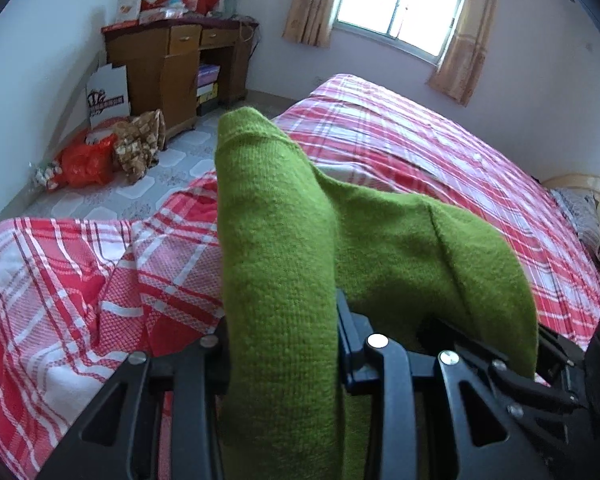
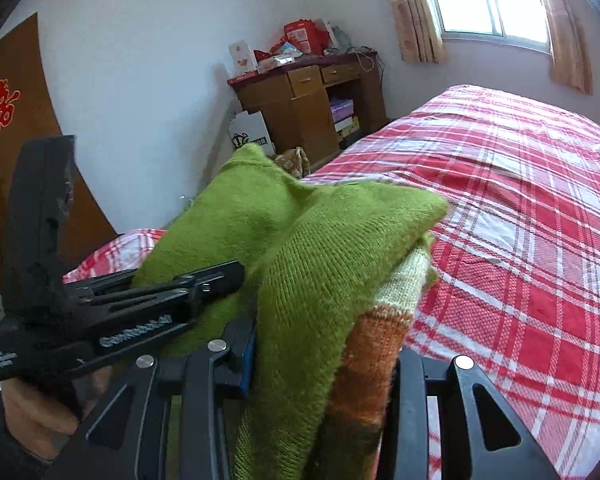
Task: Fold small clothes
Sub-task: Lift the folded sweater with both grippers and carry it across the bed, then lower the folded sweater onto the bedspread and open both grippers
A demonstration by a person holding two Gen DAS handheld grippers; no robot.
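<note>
While held above plaid bed (image 1: 380, 136), green knit sweater (image 1: 276, 280) looks fuzzy, bunched, orange-cream stripe underneath; left gripper (image 1: 280, 344) and right gripper (image 2: 324, 356) both pinching it.

Both claws' fingertips buried under the green sweater (image 1: 276, 264).

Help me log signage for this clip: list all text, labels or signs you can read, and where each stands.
Red double-happiness character "囍": on the brown door.
White embossed brand text on the left gripper: blurred, unreadable.
Dark crown logo with lettering on the white box by the desk: too small.
Packages on the wooden desk: print unreadable.
</note>
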